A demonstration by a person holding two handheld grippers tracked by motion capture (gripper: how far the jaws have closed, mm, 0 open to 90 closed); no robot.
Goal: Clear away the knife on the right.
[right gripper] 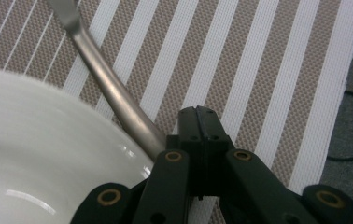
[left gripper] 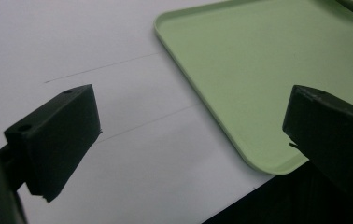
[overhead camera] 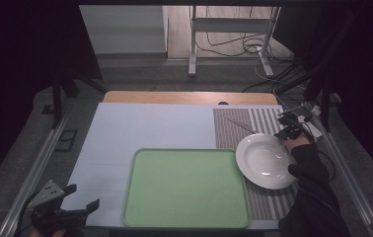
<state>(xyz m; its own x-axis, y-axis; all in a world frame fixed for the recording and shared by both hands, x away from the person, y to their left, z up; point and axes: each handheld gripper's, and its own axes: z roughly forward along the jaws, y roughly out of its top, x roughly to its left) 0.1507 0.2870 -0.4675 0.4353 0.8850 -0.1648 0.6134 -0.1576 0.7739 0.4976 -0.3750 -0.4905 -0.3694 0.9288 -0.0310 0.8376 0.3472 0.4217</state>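
Overhead coverage lets us place everything at once: the white plate point(overhead camera: 266, 161) rests on the striped placemat point(overhead camera: 234, 129) at the right of the table, its left rim just beside the right edge of the green tray point(overhead camera: 185, 188), which lies near the middle on the white table surface point(overhead camera: 140, 128). We see the right gripper point(overhead camera: 289, 129) at the far right rim of the plate, the hand point(overhead camera: 298, 143) behind it, and a thin metal utensil point(overhead camera: 242, 125) lying on the placemat beyond the plate, running far and left. The left gripper point(overhead camera: 82, 197) sits at the near left corner, well apart from the tray.

From the right gripper view we learn what the high view cannot resolve: the right gripper point(right gripper: 200, 114) has its jaws pressed together with nothing between them, and the utensil handle point(right gripper: 114, 95) passes just beside them, over the plate rim point(right gripper: 48, 140). Whether handle and jaw touch we cannot tell.

From the left gripper view we confirm that the left gripper point(left gripper: 191, 126) stands spread wide and empty, above bare table point(left gripper: 72, 37), with the tray's corner point(left gripper: 268, 93) near its right jaw.
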